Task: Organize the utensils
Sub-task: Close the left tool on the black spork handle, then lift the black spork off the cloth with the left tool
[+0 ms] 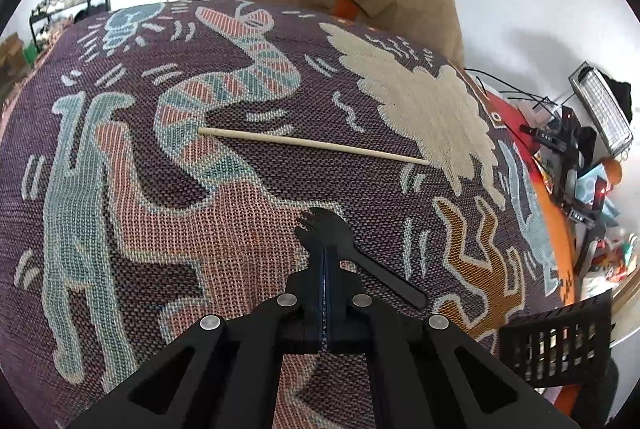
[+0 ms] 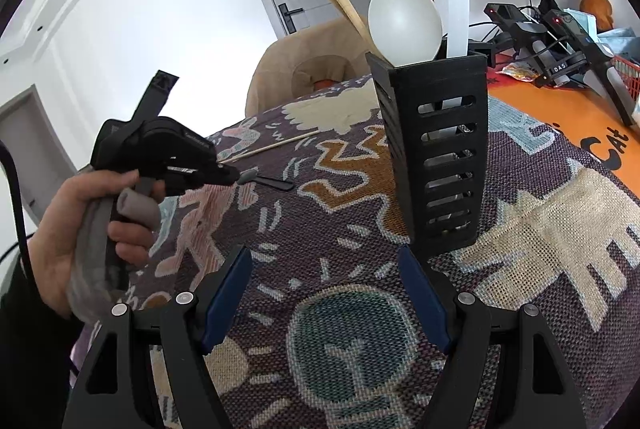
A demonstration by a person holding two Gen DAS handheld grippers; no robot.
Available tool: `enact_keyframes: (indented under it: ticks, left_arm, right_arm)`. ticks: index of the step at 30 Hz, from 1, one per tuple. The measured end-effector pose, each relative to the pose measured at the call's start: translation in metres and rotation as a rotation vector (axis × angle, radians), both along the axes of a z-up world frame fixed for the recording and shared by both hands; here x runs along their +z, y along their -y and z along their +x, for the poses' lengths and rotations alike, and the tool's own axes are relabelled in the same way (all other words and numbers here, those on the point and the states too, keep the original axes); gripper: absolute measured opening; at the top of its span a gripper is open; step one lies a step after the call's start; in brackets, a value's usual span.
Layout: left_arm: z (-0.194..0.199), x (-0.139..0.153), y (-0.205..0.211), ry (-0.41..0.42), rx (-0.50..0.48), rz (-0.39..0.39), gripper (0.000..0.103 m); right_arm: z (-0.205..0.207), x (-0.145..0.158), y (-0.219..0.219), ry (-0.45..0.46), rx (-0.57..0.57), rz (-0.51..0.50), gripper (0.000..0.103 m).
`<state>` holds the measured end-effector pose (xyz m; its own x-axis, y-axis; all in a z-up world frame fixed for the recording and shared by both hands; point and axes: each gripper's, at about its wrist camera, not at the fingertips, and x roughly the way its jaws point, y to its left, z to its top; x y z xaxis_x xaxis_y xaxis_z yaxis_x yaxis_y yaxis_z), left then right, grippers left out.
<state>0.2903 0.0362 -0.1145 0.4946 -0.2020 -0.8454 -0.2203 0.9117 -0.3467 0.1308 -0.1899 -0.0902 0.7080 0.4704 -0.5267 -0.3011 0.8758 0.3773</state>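
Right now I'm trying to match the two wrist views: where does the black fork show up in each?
Left wrist: black fork at lower centre, clamped in the left gripper, handle trailing lower right.
Right wrist: the fork at left of centre, small, beyond the hand.
Shared landmark: the wooden chopstick lying on the blanket just beyond the fork.

Your left gripper sits at the bottom centre of its view, tilted steeply down, its jaws pressed together on a black fork. Your left hand shows at the left of the right view, wrapped round the handle. Your right gripper stands with jaws wide apart, nothing between them.
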Motion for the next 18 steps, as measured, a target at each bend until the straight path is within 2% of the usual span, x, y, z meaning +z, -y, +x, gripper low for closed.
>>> enact_keyframes:
  ticks: [1, 2, 3, 4, 5, 9, 12, 14, 16, 18]
  left_arm:
    - [0.003, -0.001, 0.002, -0.017, -0.008, -0.013, 0.007]
    - [0.005, -0.003, 0.005, -0.03, -0.016, -0.014, 0.018]
    - [0.007, -0.003, 0.008, -0.035, -0.022, -0.008, 0.025]
    - [0.008, -0.004, 0.01, -0.034, -0.024, 0.001, 0.039]
    - [0.01, -0.003, 0.014, -0.029, -0.025, 0.02, 0.047]
    - [0.019, -0.008, 0.027, -0.044, -0.039, 0.074, 0.048]
    - [0.025, -0.009, 0.042, -0.062, -0.056, 0.185, 0.05]
    - [0.029, -0.011, 0.055, -0.074, -0.077, 0.261, 0.058]
    - [0.032, -0.014, 0.067, -0.077, -0.108, 0.351, 0.06]
    - [0.031, -0.015, 0.066, -0.073, -0.11, 0.357, 0.06]
  right_arm:
    - [-0.001, 0.0, 0.001, 0.001, 0.0, 0.0, 0.076]
    - [-0.002, 0.001, 0.003, 0.004, -0.003, -0.001, 0.076]
    - [-0.003, 0.001, 0.005, 0.005, -0.005, -0.002, 0.076]
    - [-0.003, 0.001, 0.007, 0.006, -0.009, -0.002, 0.076]
    - [-0.005, 0.0, 0.012, 0.006, -0.015, -0.001, 0.076]
    - [-0.006, -0.002, 0.027, 0.0, -0.04, 0.01, 0.076]
    - [-0.004, -0.004, 0.036, -0.005, -0.052, 0.022, 0.076]
    - [-0.004, -0.006, 0.04, -0.008, -0.057, 0.028, 0.076]
    - [-0.004, -0.006, 0.045, -0.008, -0.059, 0.034, 0.076]
    - [-0.004, -0.006, 0.05, -0.007, -0.066, 0.039, 0.076]
